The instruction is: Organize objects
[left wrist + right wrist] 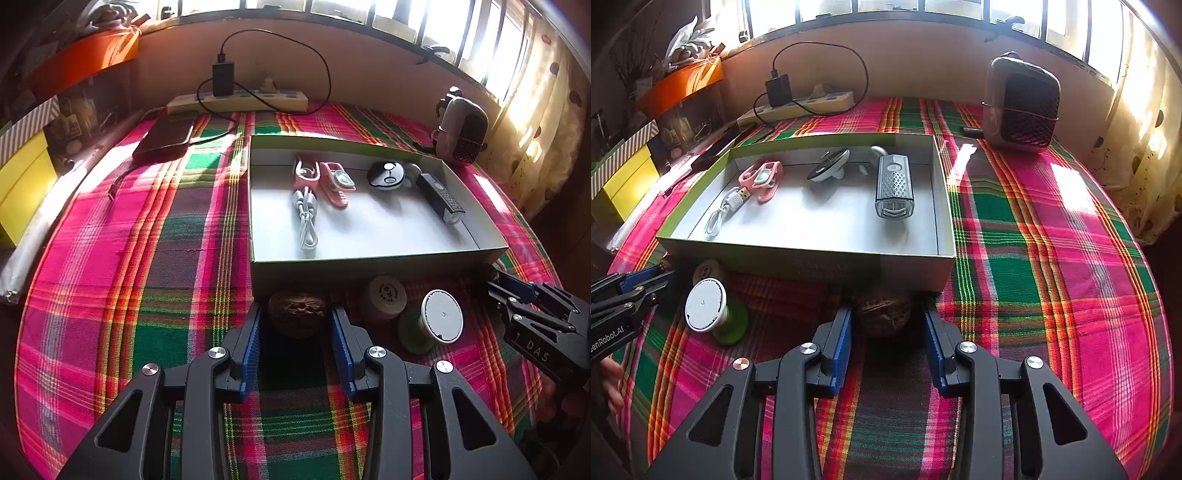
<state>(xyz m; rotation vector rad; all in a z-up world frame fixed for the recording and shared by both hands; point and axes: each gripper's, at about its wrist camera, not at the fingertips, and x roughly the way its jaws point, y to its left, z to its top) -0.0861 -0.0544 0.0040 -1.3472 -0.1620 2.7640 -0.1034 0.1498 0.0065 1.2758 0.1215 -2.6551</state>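
Blue pads of my left tongs (295, 310) flank a walnut (297, 314) on the plaid cloth (166, 258), just before the near wall of the open box (369, 271); my right tongs (886, 310) flank a second walnut (884, 314) the same way. Both sets stand about walnut-wide, yet shadow hides the contact, so I cannot tell whether either truly grips. To do this well, I judge I should squeeze across the shell's widest part, lift clear of the box wall before moving in, and set each nut down on bare floor away from the gadgets. Counting down in size: one box; inside it one grey torch (893, 188), one pink clip (334, 182), one round black-and-white gadget (386, 175), one white cable (306, 218); outside, one green-footed white disc (439, 319), one pale jar (384, 299), and two walnuts
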